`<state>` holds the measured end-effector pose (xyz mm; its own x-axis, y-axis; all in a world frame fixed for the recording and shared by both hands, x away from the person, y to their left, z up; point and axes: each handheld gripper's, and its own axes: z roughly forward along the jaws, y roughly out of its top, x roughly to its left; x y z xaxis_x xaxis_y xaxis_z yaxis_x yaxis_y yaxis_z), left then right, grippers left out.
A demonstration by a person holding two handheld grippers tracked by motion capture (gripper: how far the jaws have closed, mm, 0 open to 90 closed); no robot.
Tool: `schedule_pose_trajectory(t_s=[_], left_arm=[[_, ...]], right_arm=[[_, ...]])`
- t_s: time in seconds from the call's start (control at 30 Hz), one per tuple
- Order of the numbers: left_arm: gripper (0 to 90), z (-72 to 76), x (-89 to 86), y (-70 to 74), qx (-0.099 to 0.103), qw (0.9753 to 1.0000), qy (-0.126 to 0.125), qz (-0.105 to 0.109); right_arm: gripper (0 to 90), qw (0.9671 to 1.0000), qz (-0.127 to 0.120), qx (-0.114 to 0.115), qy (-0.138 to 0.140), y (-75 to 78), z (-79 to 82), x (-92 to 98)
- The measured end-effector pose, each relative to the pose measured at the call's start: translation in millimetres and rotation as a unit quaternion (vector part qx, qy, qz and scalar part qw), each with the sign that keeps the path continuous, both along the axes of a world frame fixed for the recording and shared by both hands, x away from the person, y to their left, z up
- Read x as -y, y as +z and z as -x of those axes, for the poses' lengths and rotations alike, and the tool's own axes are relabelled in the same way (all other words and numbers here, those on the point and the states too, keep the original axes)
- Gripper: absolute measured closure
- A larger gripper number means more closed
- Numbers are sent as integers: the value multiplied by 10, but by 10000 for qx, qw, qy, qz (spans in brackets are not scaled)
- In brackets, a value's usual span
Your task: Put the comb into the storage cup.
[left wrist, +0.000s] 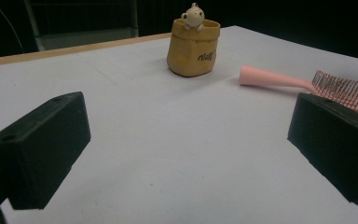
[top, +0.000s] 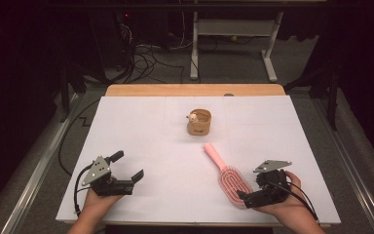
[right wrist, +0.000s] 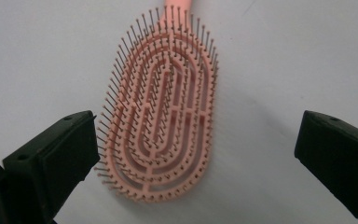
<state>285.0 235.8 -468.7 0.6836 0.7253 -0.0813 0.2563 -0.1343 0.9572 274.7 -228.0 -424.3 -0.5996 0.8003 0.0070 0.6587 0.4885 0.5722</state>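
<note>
Just below the right gripper [right wrist: 191,163], jaws wide apart (gripping nothing), the pink hairbrush [right wrist: 163,116].

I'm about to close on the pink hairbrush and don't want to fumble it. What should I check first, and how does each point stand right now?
1. Right tongs open: ok, jaws stand wide apart.
2. Pink hairbrush between those jaws: ok, its head lies between them, nearer one jaw, bristles up.
3. Jaws off the brush: ok, neither seems to touch it yet.
4. Handle free: ok, it points toward the yellow bear pot, with a gap between them.
5. Left tongs out of the way: ok, open and well apart from the brush.
6. Grip on the bristled head will hold: cannot tell; the handle may be safer.
</note>
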Motion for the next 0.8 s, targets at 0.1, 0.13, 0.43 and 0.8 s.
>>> schedule_pose_trajectory(t_s=[0.1,0.13,0.43,0.8], left_arm=[[0,0,-2,0,0,10000,-3,-5],[0,0,-2,0,-3,10000,-4,5],[0,-1,-9,-2,-14,10000,0,39],[0,-5,-15,-1,-18,10000,-3,63]], right_arm=[[4,9999,33,-110,46,-57,-35,-83],[4,9998,69,-154,61,-76,-45,-110],[4,9981,398,-419,196,-195,-122,-281],[11,9947,712,-671,304,-274,-195,-398]])
